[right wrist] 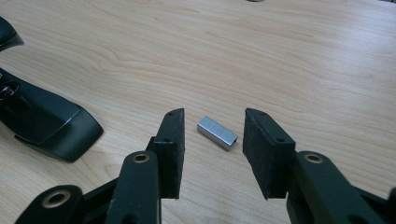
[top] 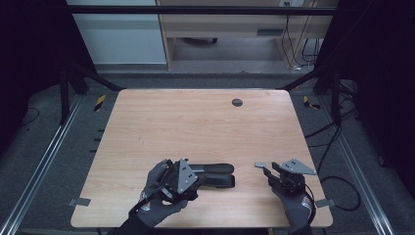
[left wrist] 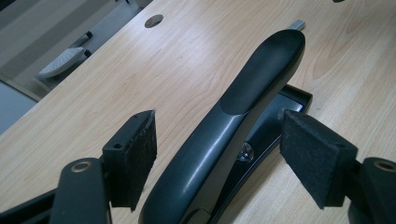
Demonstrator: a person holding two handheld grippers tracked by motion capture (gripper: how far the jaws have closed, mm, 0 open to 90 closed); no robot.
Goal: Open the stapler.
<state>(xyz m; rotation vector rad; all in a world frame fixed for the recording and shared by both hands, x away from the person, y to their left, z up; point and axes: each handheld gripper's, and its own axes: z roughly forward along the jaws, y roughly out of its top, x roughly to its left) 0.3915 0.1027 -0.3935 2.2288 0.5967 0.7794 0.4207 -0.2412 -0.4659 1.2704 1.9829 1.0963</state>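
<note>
Black, long-handled plastic stapler (top: pixel 215 175) lay on the pale wooden bench (top: pixel 195 122) at six o'clock, between the left gripper's (left wrist: pixel 217 151) spread jaws. Right gripper's (right wrist: pixel 212 149) jaws, spread, flanked a silvery metal staple block (right wrist: pixel 217 132) at four o'clock.

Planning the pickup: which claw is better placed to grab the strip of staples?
Right. The right claw stands open with the staple strip between its pads; the left claw straddles the stapler.

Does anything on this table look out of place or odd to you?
One thing: a small block of staples lies loose on the wooden table, outside the black stapler. The right tool has its pads either side of the block without touching it. The left tool straddles the stapler, pads apart from it. Nothing looks spilled or damaged.
</note>
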